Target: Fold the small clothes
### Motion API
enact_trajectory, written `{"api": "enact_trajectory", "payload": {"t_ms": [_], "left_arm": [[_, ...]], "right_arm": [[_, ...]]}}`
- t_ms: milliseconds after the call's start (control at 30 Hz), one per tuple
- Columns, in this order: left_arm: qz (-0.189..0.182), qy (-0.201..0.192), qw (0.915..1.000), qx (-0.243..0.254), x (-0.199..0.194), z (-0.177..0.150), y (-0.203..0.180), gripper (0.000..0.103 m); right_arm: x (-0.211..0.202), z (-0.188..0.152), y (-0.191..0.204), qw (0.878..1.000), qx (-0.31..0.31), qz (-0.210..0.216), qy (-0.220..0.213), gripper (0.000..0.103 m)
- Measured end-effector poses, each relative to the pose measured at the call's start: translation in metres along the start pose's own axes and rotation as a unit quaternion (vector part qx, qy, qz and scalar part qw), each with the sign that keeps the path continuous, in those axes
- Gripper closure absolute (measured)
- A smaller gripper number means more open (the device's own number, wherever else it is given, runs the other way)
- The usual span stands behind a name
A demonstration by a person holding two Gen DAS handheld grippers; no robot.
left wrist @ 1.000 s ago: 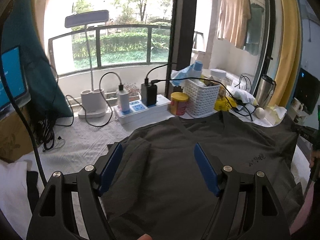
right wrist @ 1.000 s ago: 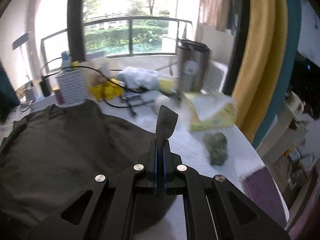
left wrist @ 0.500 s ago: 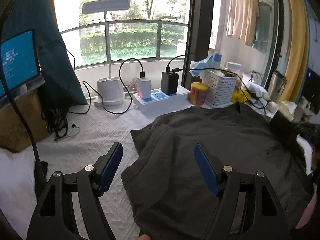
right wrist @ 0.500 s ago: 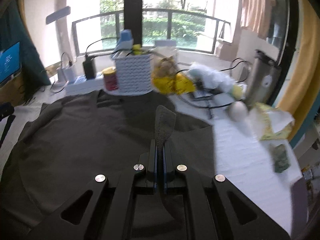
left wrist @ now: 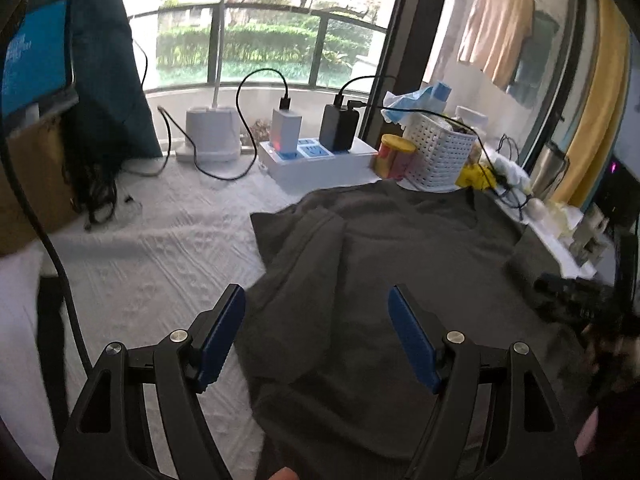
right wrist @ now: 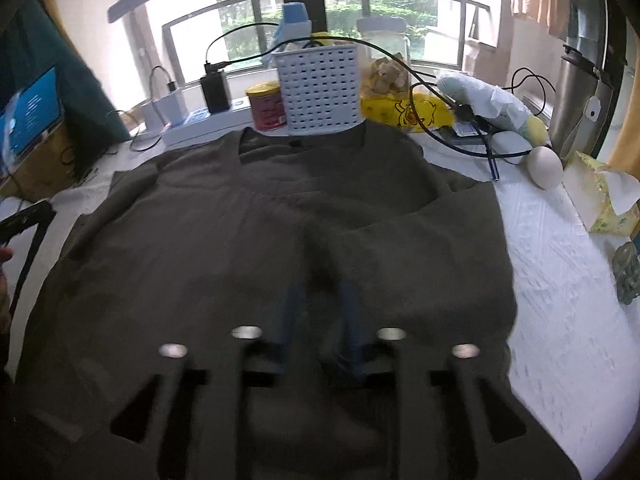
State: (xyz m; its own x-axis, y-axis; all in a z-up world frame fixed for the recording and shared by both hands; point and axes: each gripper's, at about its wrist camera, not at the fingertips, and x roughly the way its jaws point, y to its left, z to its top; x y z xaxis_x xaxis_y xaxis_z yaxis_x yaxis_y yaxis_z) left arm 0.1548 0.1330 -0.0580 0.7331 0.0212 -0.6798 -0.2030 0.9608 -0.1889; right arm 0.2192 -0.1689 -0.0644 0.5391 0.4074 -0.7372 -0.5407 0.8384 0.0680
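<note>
Shirt (right wrist: 248, 248) flat on desk (right wrist: 560, 248), both sleeves folded in. Left claw (left wrist: 316, 340) apart, empty, over shirt. Right claw (right wrist: 320, 308) blurred, slightly parted, grip unclear. Body folds left.

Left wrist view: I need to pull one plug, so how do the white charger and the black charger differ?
The white charger shows an orange-red glow low on its face; the black charger shows none. The white charger stands on the left; the black charger stands right of it, nearer the white basket. Both stand upright in the white power strip, each with a black cable leaving its top.
</note>
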Motion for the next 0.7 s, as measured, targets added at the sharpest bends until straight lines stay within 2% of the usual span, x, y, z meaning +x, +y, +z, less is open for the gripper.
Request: {"api": "enact_trajectory", "payload": {"t_ms": [33,67,267,400,533,700], "left_arm": [[0.004,-0.002,1.0,0.001,-0.001,0.0,-0.001,0.026],[0.01,-0.003,0.9999,0.005,-0.002,0.0,-0.002,0.026],[0.014,0.002,0.9997,0.019,-0.003,-0.003,-0.011,0.026],[0.015,0.008,0.9997,0.019,-0.001,-0.005,-0.015,0.026],[0.015,0.016,0.9996,0.017,0.0,-0.007,-0.015,0.026],[0.013,0.018,0.9996,0.016,-0.003,-0.008,-0.012,0.026]], "right_arm": [[-0.006,-0.002,-0.002,1.0,-0.001,-0.004,-0.003,0.037],[-0.012,-0.005,-0.005,1.0,0.001,-0.01,-0.007,0.029],[-0.031,-0.024,-0.051,0.997,0.053,-0.047,-0.007,0.029],[-0.03,-0.04,-0.071,0.996,0.084,-0.033,0.013,0.029],[-0.035,-0.048,-0.064,0.997,0.071,0.001,0.01,0.029],[-0.038,-0.051,-0.045,0.999,0.036,0.011,0.009,0.029]]}}
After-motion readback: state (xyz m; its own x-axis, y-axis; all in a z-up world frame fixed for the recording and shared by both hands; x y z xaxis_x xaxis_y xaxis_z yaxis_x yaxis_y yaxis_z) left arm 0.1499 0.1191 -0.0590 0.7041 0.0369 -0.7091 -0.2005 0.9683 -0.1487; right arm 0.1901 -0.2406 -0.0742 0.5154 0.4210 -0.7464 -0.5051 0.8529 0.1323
